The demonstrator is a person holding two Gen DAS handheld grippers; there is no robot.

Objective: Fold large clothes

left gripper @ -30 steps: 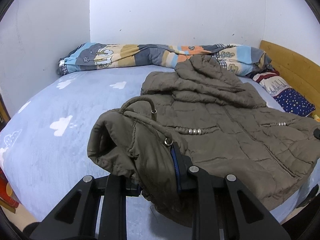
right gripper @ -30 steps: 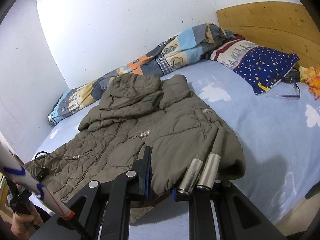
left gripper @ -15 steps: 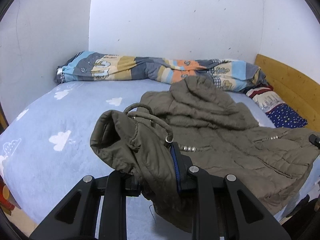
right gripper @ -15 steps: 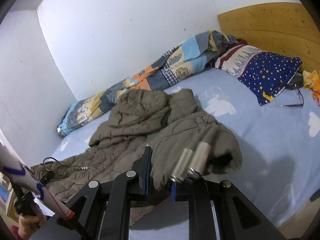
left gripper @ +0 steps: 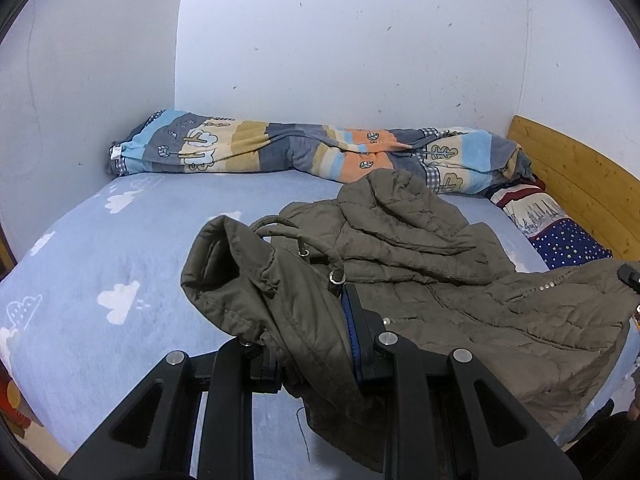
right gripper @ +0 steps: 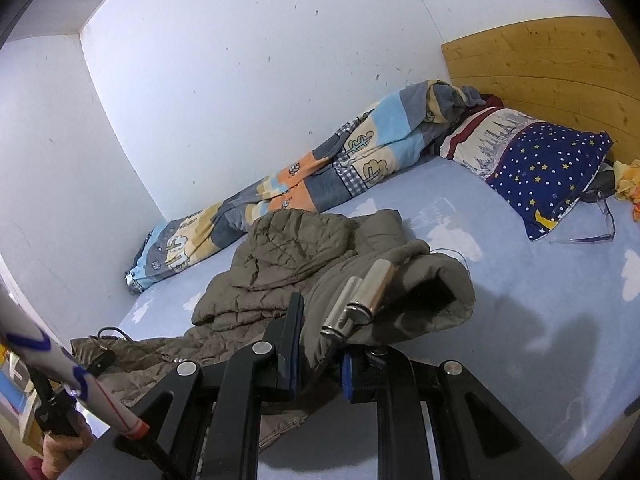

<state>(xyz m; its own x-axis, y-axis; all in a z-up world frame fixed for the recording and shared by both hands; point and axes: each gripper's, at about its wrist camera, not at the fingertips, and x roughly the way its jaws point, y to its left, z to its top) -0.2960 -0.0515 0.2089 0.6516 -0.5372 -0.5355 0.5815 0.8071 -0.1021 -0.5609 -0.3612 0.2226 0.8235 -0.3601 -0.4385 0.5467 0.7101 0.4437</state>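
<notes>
An olive quilted hooded jacket [left gripper: 432, 276] lies on the blue cloud-print bed [left gripper: 100, 264], its hood toward the far wall. My left gripper [left gripper: 308, 344] is shut on the jacket's lower left corner, lifted above the bed, a drawcord looped over it. My right gripper [right gripper: 320, 344] is shut on the jacket's [right gripper: 296, 256] other lower corner, also lifted, with two metal cord ends [right gripper: 360, 296] lying on the fabric. The fabric hides the fingertips of both.
A rolled patterned quilt [left gripper: 304, 152] lies along the far wall. A starry pillow [right gripper: 536, 160] and glasses [right gripper: 596, 224] sit by the wooden headboard [right gripper: 540, 68]. White walls enclose the bed. The person's other hand and gripper handle [right gripper: 52, 372] show at lower left.
Both grippers have lifted the jacket's bottom corners higher and moved them toward the hood; the lower part of the jacket has come up off the bed.
</notes>
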